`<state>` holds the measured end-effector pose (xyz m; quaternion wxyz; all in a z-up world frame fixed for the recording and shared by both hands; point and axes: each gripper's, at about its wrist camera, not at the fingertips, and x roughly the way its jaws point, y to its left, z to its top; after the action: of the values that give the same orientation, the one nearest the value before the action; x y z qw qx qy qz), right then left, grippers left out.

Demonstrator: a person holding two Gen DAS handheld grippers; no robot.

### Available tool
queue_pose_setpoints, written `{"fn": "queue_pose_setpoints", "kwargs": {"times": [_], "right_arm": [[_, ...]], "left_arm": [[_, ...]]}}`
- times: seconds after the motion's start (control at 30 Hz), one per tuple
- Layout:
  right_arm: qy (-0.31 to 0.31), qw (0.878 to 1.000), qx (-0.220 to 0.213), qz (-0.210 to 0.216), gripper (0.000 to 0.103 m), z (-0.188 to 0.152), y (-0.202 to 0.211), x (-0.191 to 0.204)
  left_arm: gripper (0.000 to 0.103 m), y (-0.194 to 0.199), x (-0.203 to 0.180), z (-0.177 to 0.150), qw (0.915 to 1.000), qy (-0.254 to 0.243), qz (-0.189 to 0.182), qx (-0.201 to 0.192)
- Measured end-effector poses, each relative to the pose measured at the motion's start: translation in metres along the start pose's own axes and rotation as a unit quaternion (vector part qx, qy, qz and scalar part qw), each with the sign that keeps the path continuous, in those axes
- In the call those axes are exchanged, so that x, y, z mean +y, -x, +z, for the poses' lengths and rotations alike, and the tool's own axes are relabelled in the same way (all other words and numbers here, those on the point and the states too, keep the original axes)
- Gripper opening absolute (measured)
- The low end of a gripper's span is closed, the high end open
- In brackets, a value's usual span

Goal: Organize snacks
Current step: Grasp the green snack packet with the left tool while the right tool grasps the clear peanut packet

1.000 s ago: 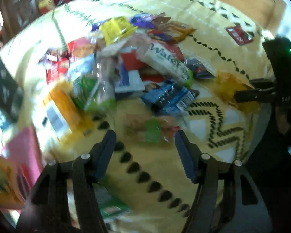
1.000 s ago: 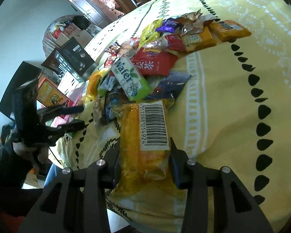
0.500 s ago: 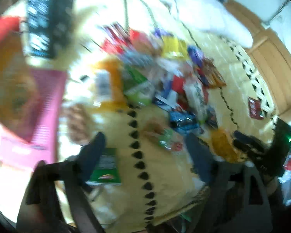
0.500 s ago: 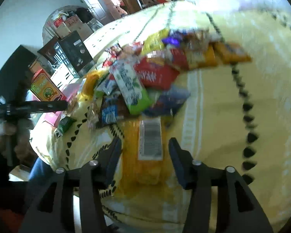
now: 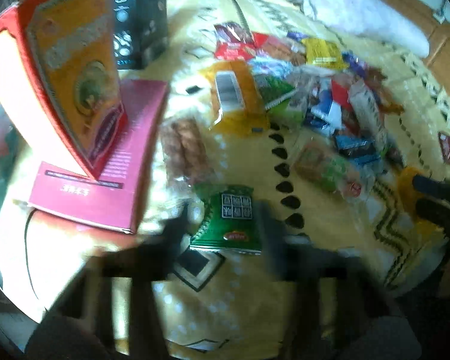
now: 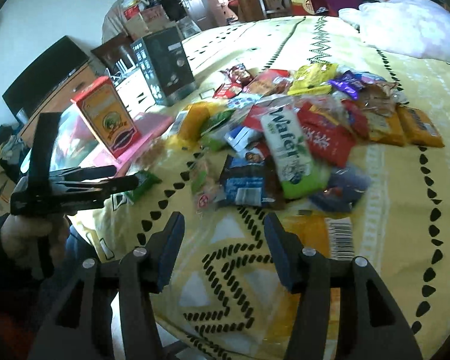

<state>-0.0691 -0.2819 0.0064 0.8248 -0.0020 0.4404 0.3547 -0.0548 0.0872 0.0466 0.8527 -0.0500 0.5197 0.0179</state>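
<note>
A heap of snack packets (image 5: 309, 90) lies on a yellow patterned bedspread (image 5: 240, 294); it also shows in the right wrist view (image 6: 288, 132). My left gripper (image 5: 222, 225) is open, its blurred fingers on either side of a green packet (image 5: 229, 222). The left gripper also shows in the right wrist view (image 6: 126, 180), next to that green packet (image 6: 144, 183). My right gripper (image 6: 223, 237) is open and empty. An orange packet with a barcode (image 6: 330, 240) lies just right of its right finger. A green Wafer pack (image 6: 291, 156) lies on top of the heap.
A pink flat box (image 5: 111, 174) with an upright red-orange box (image 5: 69, 69) on it stands left of the heap. A black box (image 5: 141, 21) stands behind them. A white pillow (image 6: 411, 30) lies at the far end. The bed edge is close to both grippers.
My right gripper has opened, let go of the orange barcode packet and drawn back to the left. My left gripper has swung left and come down around the green packet.
</note>
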Motion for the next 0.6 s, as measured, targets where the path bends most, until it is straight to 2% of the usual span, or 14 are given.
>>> {"fn": "queue_pose_setpoints", "kwargs": {"times": [0.03,0.13,0.17,0.2,0.3,0.33,0.37,0.4,0.6], "right_arm": [[0.001,1.000,0.002,-0.001,0.059,0.000,-0.001,0.000],[0.004,1.000,0.008,0.003,0.059,0.002,-0.005,0.002],[0.009,1.000,0.011,0.003,0.059,0.003,-0.008,0.004],[0.015,1.000,0.013,0.005,0.059,0.006,-0.010,0.005],[0.032,0.999,0.019,0.013,0.059,0.015,-0.020,0.014],[0.038,0.999,0.023,0.017,0.059,0.018,-0.025,0.017],[0.045,0.999,0.025,0.018,0.059,0.021,-0.029,0.021],[0.055,0.998,0.027,0.020,0.059,0.025,-0.036,0.025],[0.096,0.994,0.054,0.019,0.059,0.041,-0.079,0.042]], "left_arm": [[0.027,-0.003,-0.001,-0.001,1.0000,-0.005,0.001,0.002],[0.041,-0.008,-0.007,-0.004,0.9996,-0.029,0.003,0.003],[0.059,-0.010,-0.007,-0.003,0.9996,-0.027,0.003,0.003],[0.071,-0.013,-0.006,-0.003,0.9997,-0.022,0.009,0.006],[0.068,-0.022,-0.004,-0.006,0.9999,-0.012,0.005,0.011],[0.064,-0.022,-0.004,-0.008,0.9999,-0.011,0.006,0.007],[0.052,-0.021,-0.001,-0.009,1.0000,-0.007,0.007,0.004],[0.050,-0.019,0.002,-0.009,1.0000,-0.004,0.002,0.001],[0.048,0.007,0.005,-0.010,0.9992,-0.005,-0.032,-0.021]]}}
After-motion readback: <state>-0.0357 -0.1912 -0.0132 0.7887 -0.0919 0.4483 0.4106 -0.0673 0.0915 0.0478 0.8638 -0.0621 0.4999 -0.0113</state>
